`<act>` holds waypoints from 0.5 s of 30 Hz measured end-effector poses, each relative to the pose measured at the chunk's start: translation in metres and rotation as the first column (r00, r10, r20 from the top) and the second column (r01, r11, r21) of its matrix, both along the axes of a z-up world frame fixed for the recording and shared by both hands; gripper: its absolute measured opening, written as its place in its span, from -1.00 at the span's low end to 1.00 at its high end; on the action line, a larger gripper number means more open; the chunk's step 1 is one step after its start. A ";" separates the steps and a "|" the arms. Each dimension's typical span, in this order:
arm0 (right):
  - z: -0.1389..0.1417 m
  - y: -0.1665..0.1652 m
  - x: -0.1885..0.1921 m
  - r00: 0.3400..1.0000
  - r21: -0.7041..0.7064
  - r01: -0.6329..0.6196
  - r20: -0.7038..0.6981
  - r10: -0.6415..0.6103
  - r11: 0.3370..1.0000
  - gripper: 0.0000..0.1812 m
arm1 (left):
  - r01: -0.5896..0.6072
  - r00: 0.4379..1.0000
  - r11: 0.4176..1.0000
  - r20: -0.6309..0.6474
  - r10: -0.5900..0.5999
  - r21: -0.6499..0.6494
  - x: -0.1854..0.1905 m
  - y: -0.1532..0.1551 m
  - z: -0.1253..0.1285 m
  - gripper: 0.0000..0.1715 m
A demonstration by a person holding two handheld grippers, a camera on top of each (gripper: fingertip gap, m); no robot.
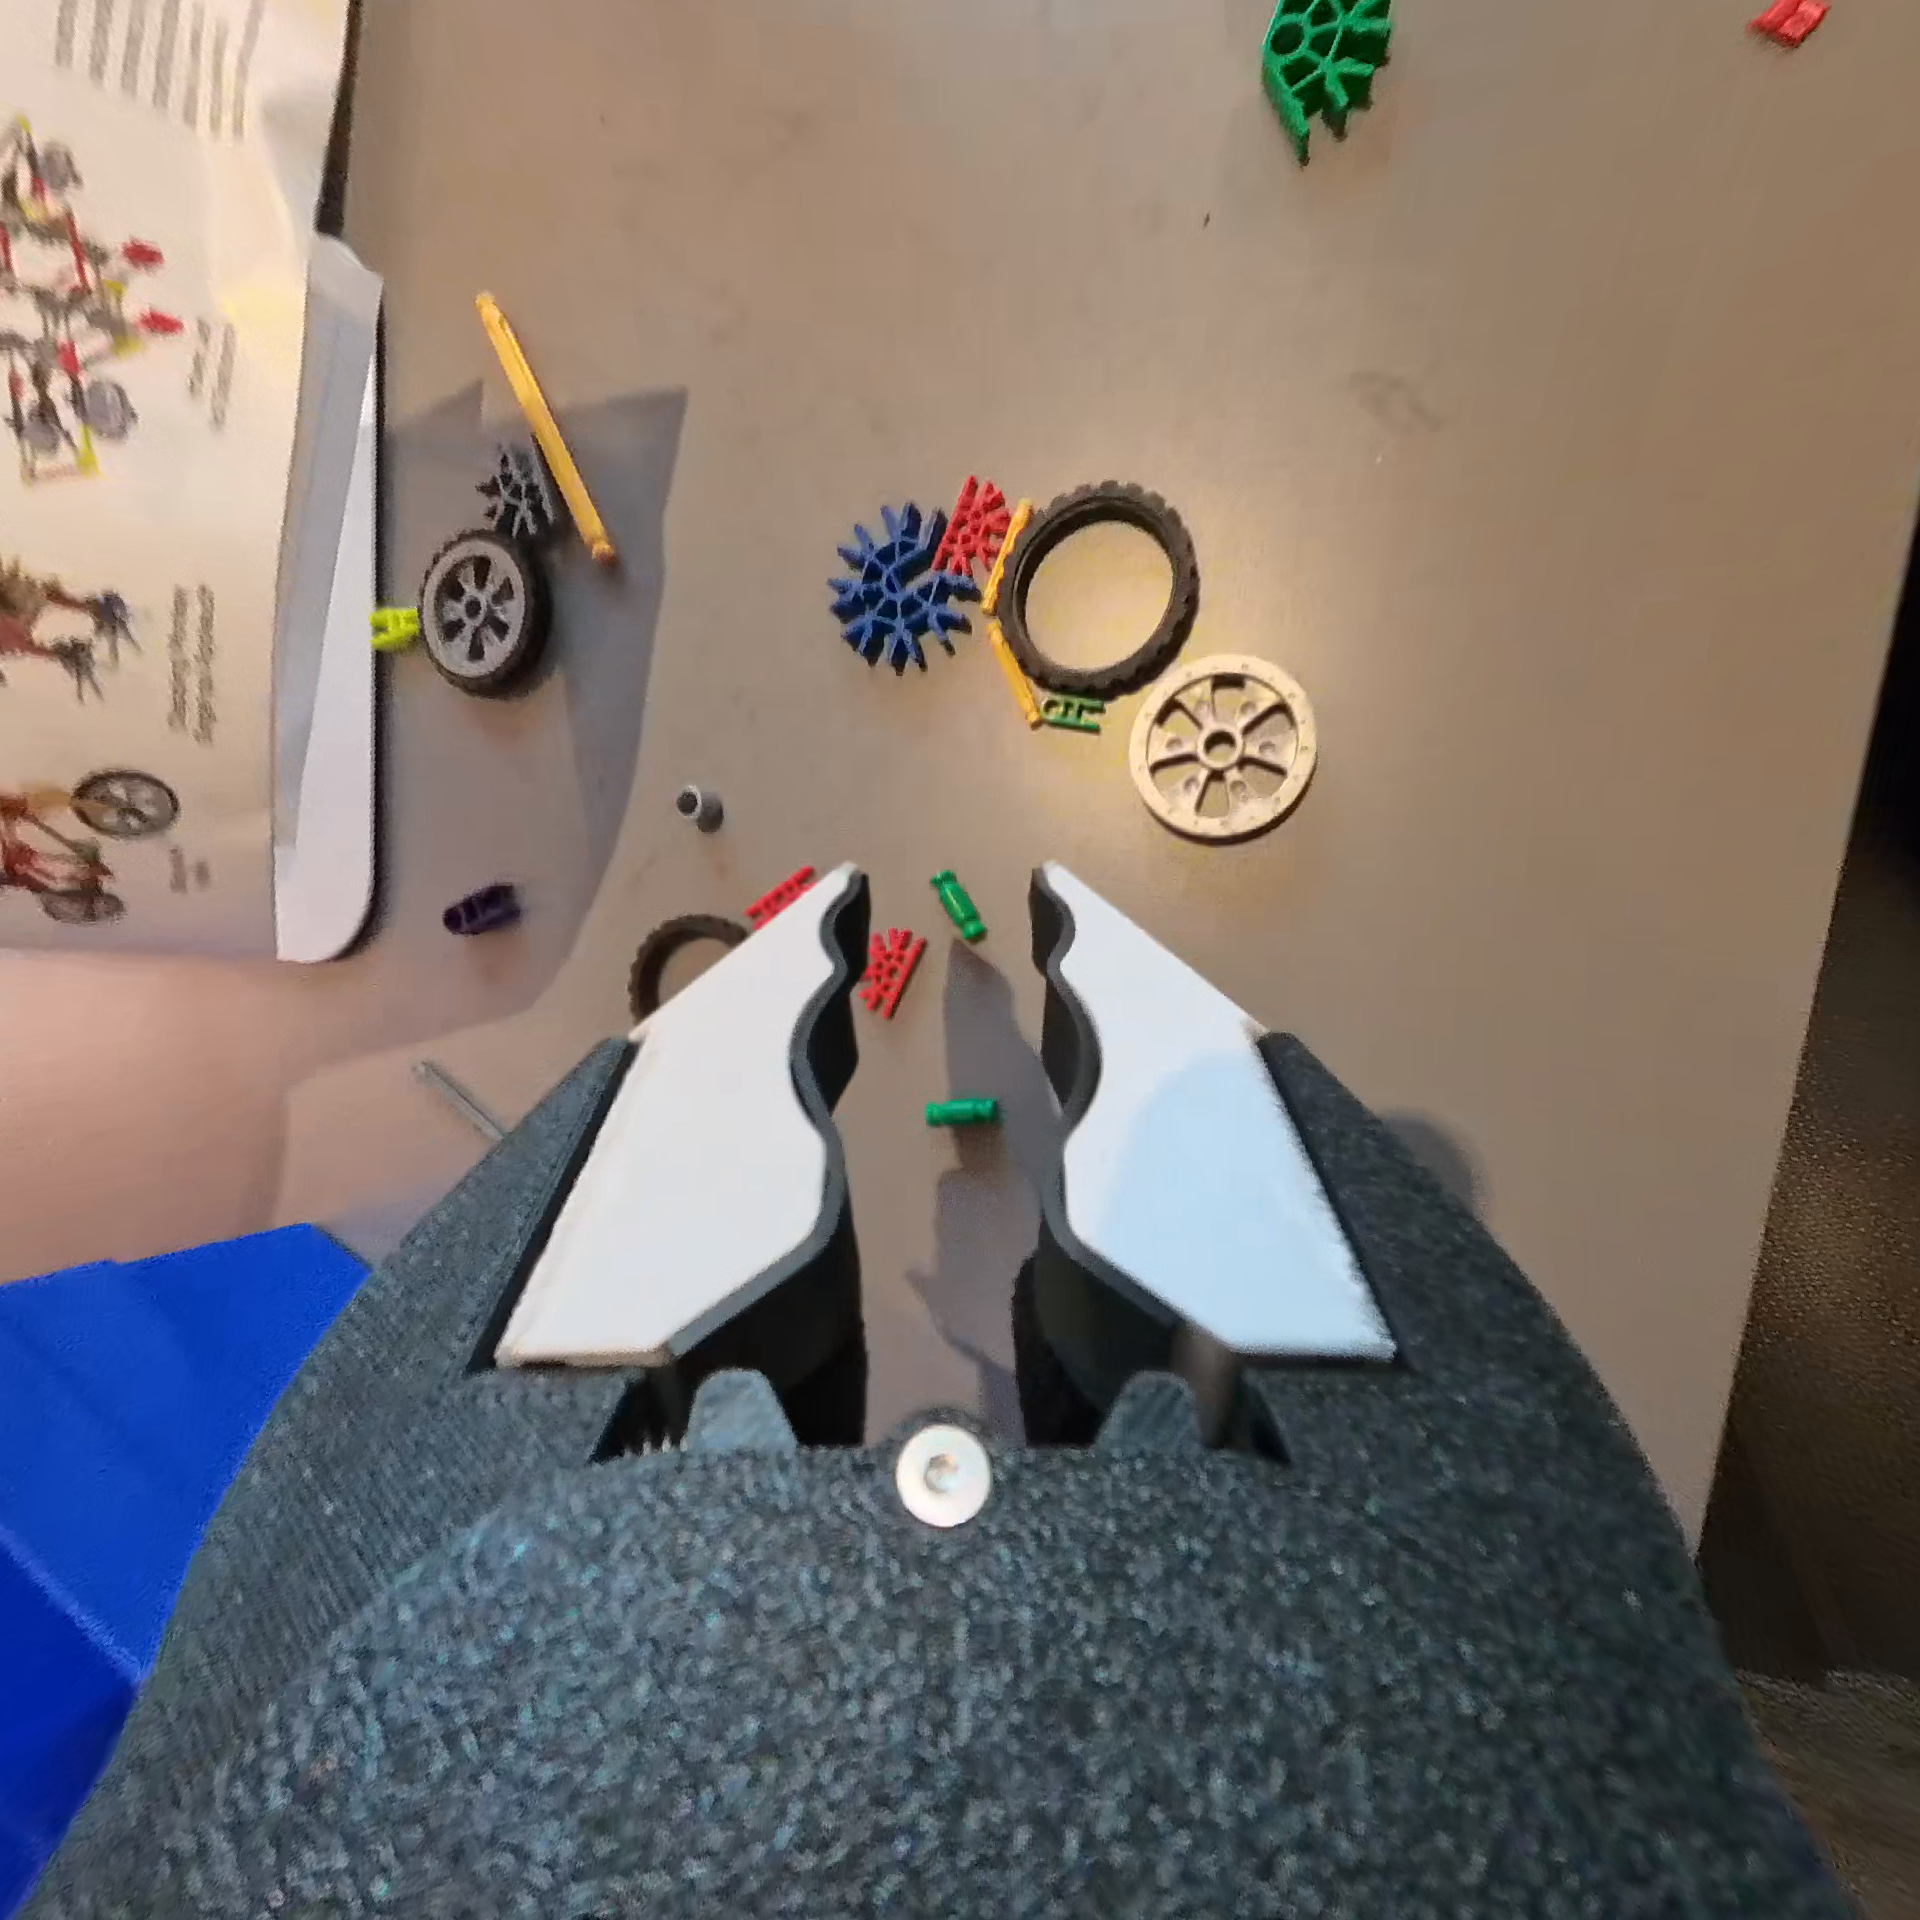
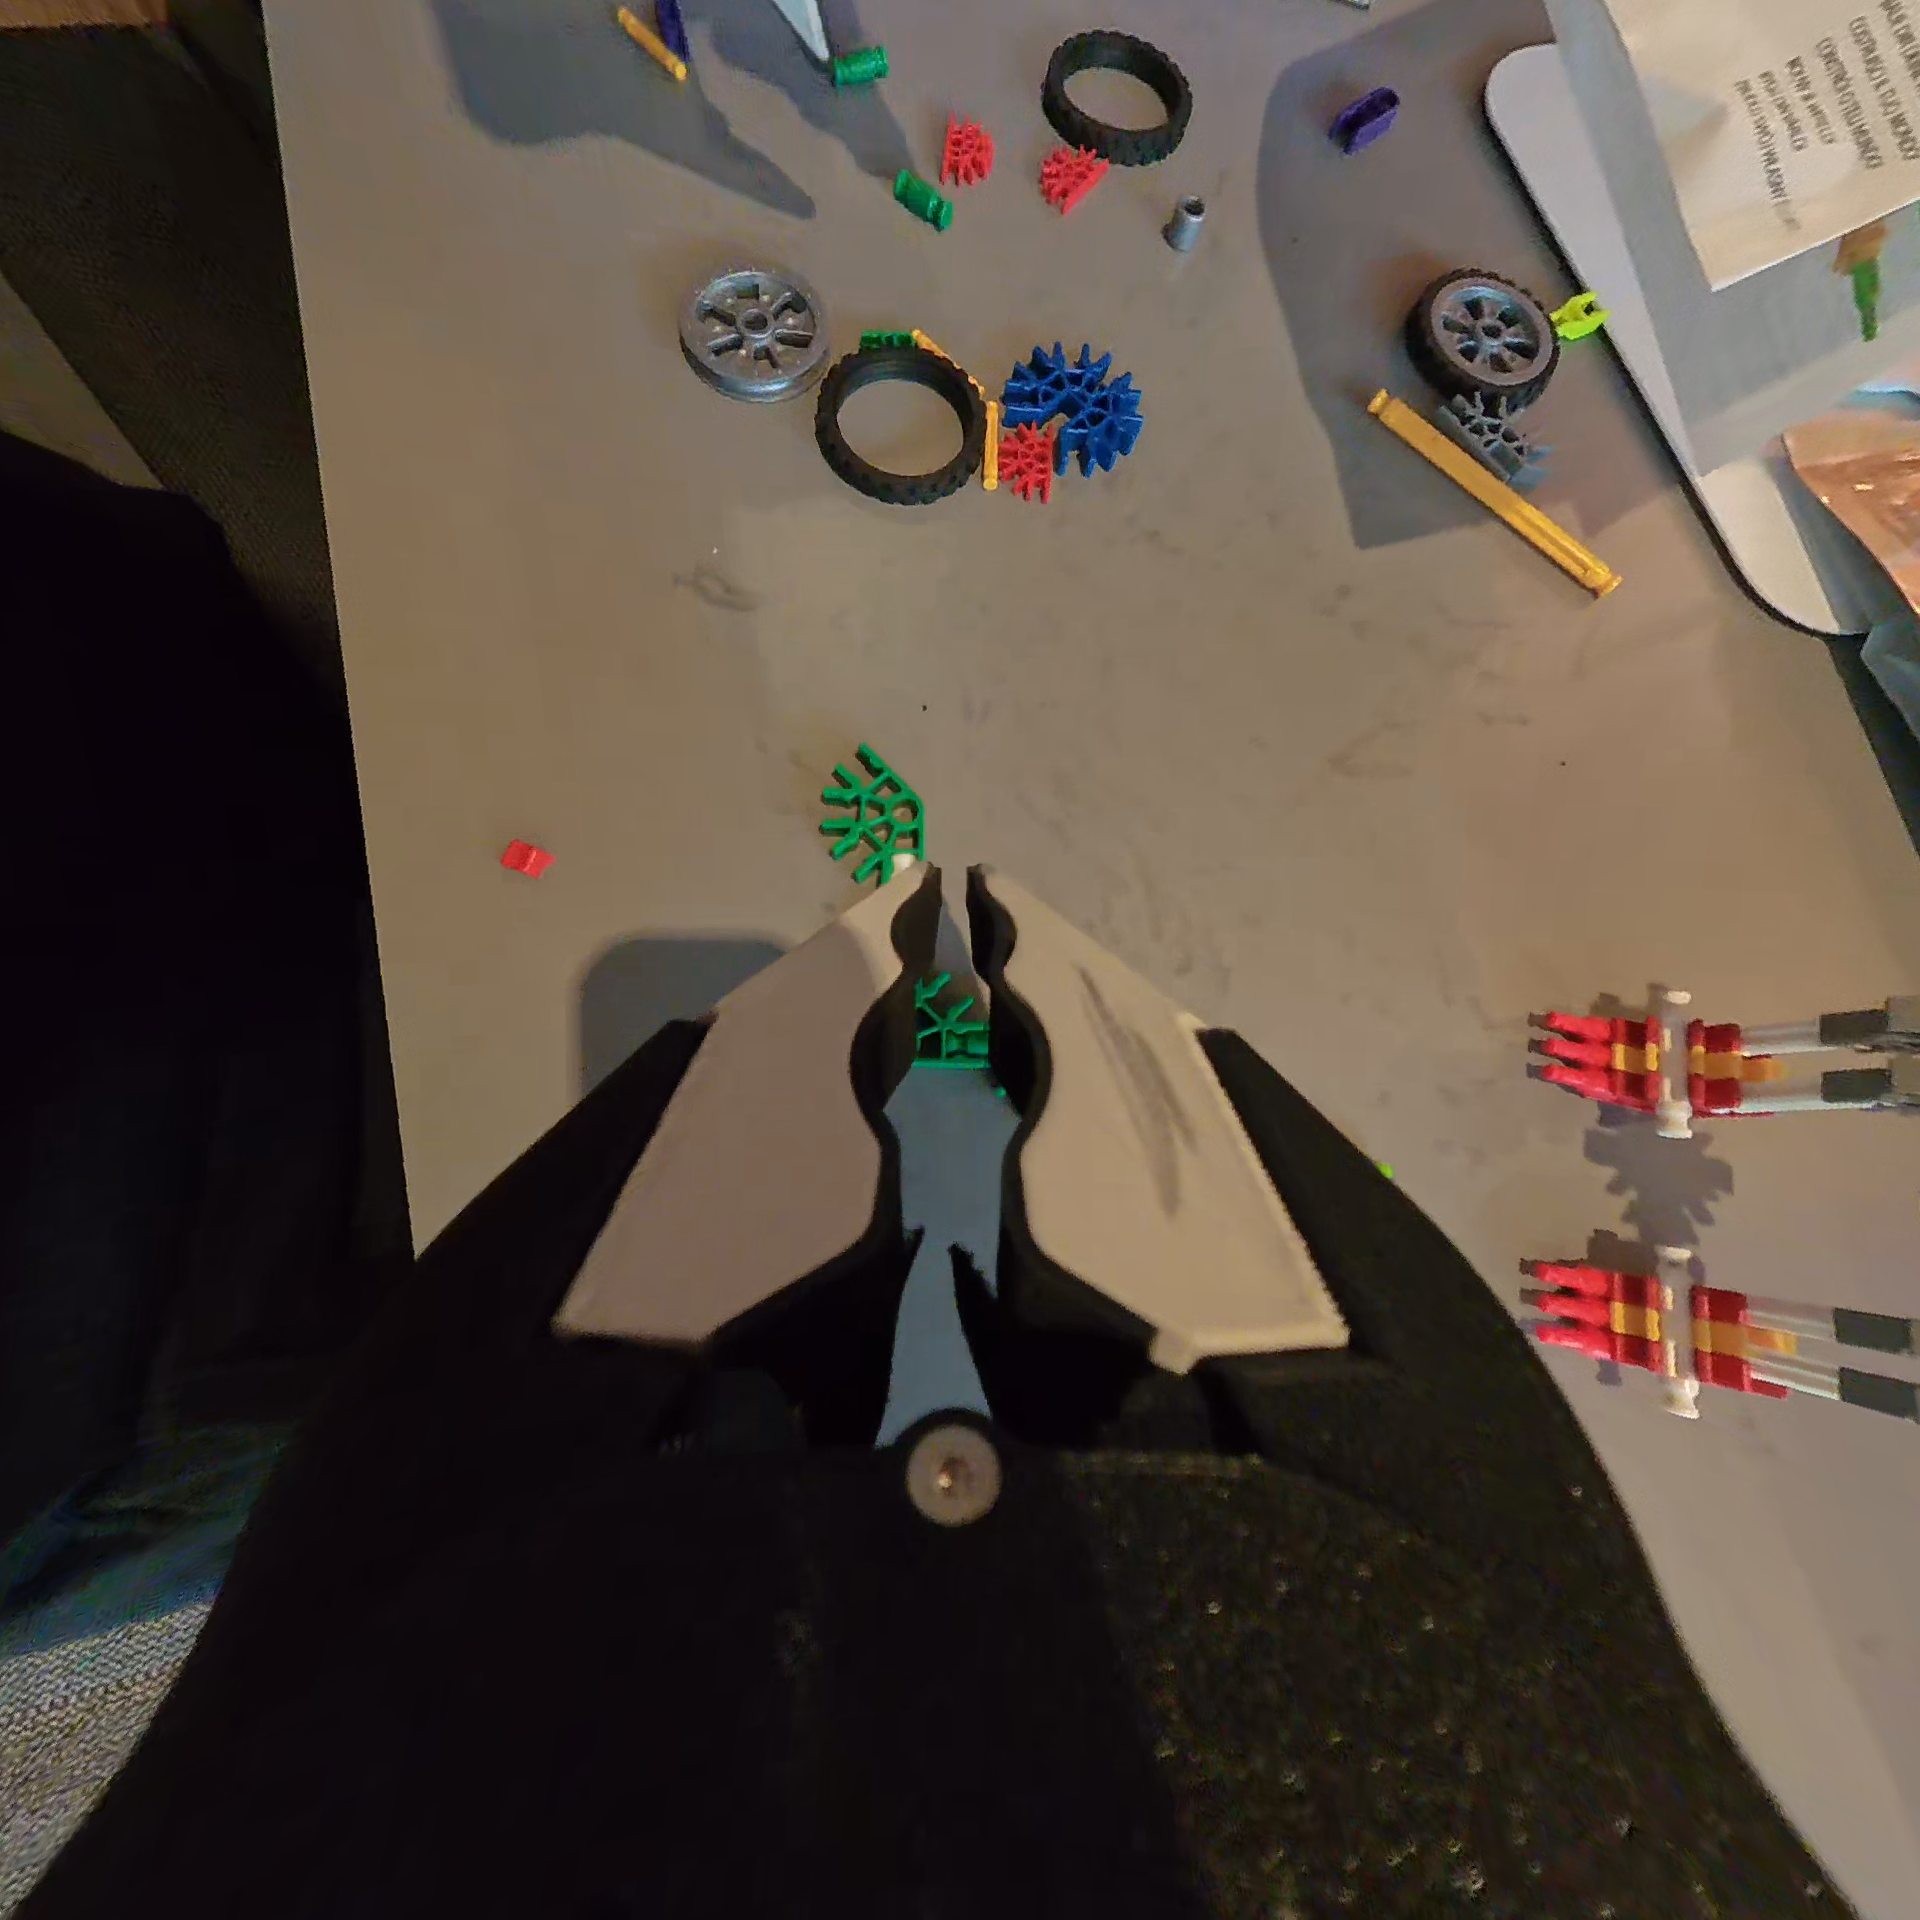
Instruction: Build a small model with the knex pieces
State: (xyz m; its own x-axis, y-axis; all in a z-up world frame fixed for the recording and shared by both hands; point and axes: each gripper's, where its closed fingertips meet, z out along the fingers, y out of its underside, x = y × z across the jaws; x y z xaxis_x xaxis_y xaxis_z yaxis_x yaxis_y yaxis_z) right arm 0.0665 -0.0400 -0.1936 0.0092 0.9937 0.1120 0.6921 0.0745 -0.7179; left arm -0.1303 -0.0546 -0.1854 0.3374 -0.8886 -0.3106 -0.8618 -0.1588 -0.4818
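Note:
My left gripper (image 1: 948, 883) is open and empty, low over the grey table (image 1: 1455, 468). Two short green rods lie between its fingers, one by the tips (image 1: 958, 906) and one farther back (image 1: 961, 1112). A small red connector (image 1: 891, 971) lies by the left finger. My right gripper (image 2: 953, 881) is almost closed. A green connector (image 2: 948, 1029) sits between its pads and looks clamped. A second green connector (image 2: 873, 816) sticks out just past the left fingertip. This green piece also shows far off in the left wrist view (image 1: 1325, 68).
A black tyre (image 2: 899, 426), blue connectors (image 2: 1075, 410), a grey hub (image 2: 753, 332), a tyred wheel (image 2: 1484, 338) and a yellow rod (image 2: 1491, 494) lie ahead. Two red and yellow assemblies (image 2: 1662, 1055) lie to the right. An instruction sheet (image 1: 125, 468) and a blue bin (image 1: 135, 1455) are at the left. The table edge (image 2: 312, 623) drops to the floor. The gap from one gripper's tips to the other's is roughly 20 cm. To the grey hub (image 2: 753, 332): left tips about 5 cm, right tips about 15 cm. The left camera catches it too, in the left wrist view (image 1: 1226, 728).

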 end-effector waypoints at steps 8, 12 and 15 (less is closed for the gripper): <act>-0.003 -0.002 -0.004 1.000 -0.007 0.007 0.007 -0.007 1.000 -0.95 | -0.011 0.999 0.999 -0.034 0.010 -0.044 -0.005 0.002 -0.028 -0.68; -0.004 -0.001 0.001 1.000 -0.016 0.022 0.020 -0.021 1.000 -0.94 | 0.049 0.999 0.999 0.017 -0.049 -0.017 0.021 0.003 -0.017 -0.66; -0.005 -0.002 0.004 0.999 -0.024 0.026 0.027 -0.025 0.999 -0.93 | 0.124 0.991 0.992 0.048 -0.123 -0.014 0.047 0.000 -0.013 -0.64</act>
State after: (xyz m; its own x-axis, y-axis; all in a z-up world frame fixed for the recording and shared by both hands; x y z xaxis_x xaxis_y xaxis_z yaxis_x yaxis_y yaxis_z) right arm 0.0702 -0.0421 -0.1988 0.0321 0.9956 0.0883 0.7123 0.0392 -0.7008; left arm -0.0833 -0.0549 -0.1982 0.2389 -0.9294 -0.2813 -0.8516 -0.0614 -0.5205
